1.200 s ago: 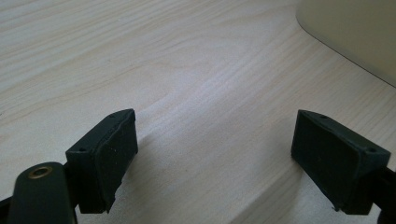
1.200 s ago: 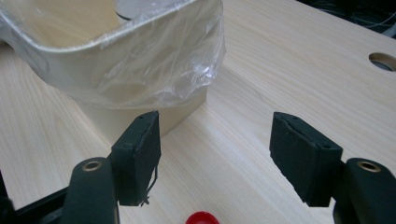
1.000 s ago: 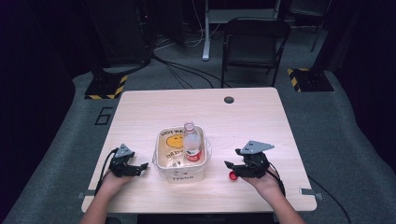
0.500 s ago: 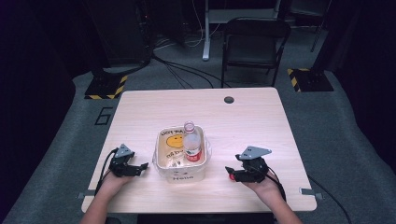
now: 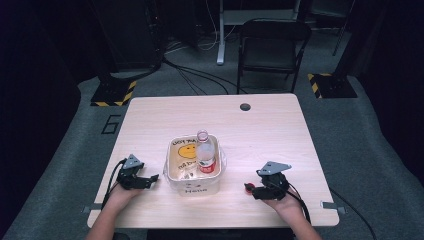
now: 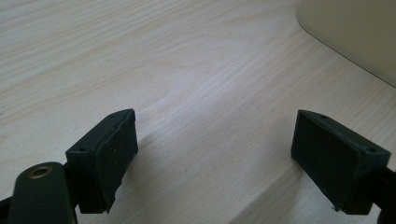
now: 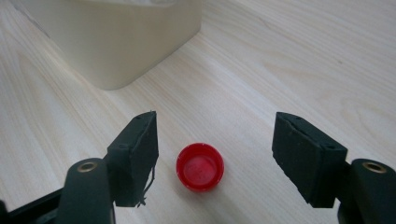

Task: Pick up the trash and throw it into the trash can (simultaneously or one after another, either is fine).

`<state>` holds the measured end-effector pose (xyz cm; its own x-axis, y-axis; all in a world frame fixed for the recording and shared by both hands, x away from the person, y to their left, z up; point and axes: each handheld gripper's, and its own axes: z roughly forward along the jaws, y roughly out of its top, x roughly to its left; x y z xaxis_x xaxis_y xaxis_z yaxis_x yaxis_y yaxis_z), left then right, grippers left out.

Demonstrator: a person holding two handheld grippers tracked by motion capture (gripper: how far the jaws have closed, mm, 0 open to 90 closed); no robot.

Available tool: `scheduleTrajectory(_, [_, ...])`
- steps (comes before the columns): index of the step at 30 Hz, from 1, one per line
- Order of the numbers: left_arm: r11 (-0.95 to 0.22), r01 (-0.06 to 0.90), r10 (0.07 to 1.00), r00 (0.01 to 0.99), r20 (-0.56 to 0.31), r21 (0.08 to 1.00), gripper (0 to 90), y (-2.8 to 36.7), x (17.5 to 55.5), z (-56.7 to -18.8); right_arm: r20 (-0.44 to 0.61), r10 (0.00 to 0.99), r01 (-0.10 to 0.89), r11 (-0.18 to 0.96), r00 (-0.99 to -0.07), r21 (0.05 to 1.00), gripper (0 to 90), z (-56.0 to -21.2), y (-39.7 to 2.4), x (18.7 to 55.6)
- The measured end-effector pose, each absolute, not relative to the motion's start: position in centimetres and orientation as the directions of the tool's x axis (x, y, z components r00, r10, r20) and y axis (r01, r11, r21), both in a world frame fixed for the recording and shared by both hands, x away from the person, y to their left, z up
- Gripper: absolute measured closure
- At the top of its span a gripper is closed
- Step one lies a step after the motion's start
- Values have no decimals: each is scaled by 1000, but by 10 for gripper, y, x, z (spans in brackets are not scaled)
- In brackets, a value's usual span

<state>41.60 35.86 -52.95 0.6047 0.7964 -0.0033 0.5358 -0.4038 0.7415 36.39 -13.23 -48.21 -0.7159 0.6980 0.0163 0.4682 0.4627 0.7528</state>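
Lying open side up on the table [image 5: 260, 135], red bottle cap [image 7: 200, 166] between the parted jaws of the right gripper [image 7: 215, 151], touched by neither pad, jaws having just been opening. Resting low over bare wood beside the cream tub [image 5: 172, 172], left gripper [image 6: 215, 154] with jaws wide apart, nothing between them. Standing capless inside the tub, clear bottle [image 5: 204, 152] with red label.

Left hand-held gripper [image 5: 150, 179] and right hand-held gripper [image 5: 251, 189], each black-bodied, 2 blocky matte-black jaws with flat pads, brass-ringed screw hole at the jaw base, grey 3-cornered plate on top, black cable trailing back, forearms bare of sleeves
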Motion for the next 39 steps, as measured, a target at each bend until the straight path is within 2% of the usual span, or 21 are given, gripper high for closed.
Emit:
scheduleTrajectory(9, [-404,536,796,605,-3,741,144,359,416,-529,14,682,470,489,-732,735,295,-491,-130,363])
scheduleTrajectory(18, [-404,536,796,605,-3,742,144,359,416,-529,-10,655,470,552,-755,689,389,-502,-120,365])
scheduleTrajectory(39, [-402,534,797,604,-3,744,144,359,416,-530,40,660,516,547,-750,660,531,-510,-125,373])
